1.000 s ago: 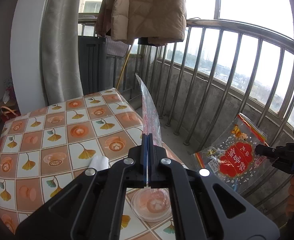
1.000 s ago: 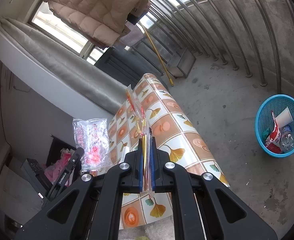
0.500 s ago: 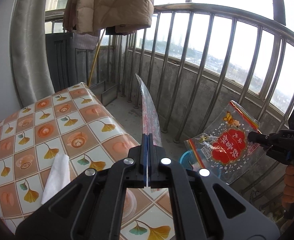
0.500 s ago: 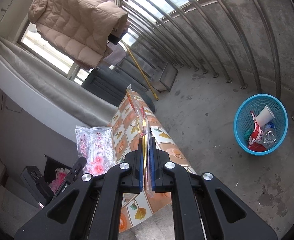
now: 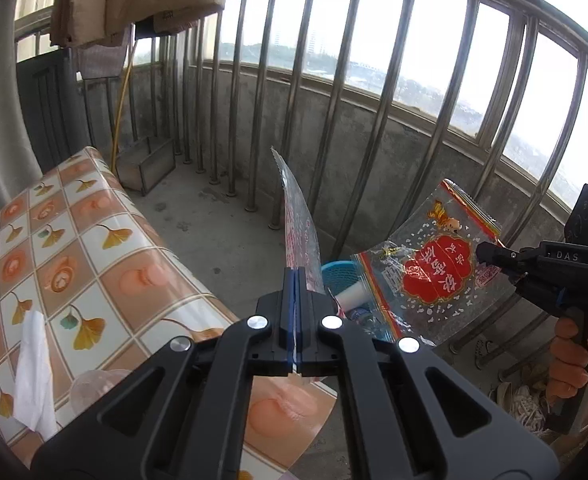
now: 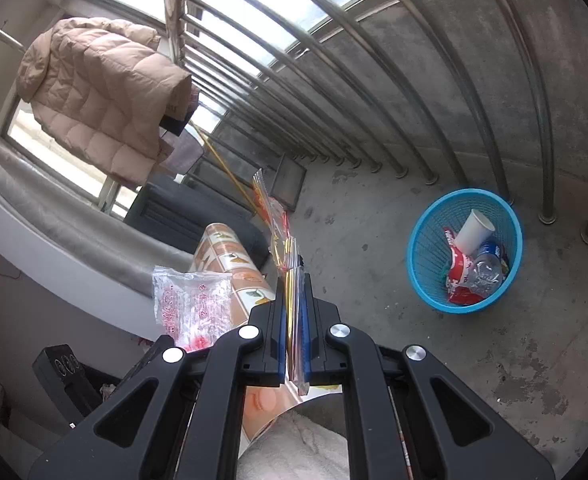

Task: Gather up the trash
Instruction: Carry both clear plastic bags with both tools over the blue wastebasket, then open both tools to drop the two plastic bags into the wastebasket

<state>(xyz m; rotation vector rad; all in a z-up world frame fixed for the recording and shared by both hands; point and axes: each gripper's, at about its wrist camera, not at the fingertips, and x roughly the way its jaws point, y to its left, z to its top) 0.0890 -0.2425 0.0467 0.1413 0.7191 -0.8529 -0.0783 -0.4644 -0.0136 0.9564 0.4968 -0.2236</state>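
Pink wrapper (image 5: pixel 299 224) pinched between left fingers (image 5: pixel 290 296), red wrapper (image 6: pixel 276 224) between right fingers (image 6: pixel 280 320)

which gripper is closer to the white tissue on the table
Left. The left gripper, shut on a clear pink-printed wrapper, hangs just right of the white tissue; the right gripper is farther right, off the table.

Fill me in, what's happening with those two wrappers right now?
A person holds a tool in each hand. The left tool is shut on a clear pink-printed wrapper; the right tool is shut on a clear wrapper with a red label. Both are held in the air beside the table, near the blue basket on the floor, which already holds a cup and other trash. Nothing has been dropped yet.
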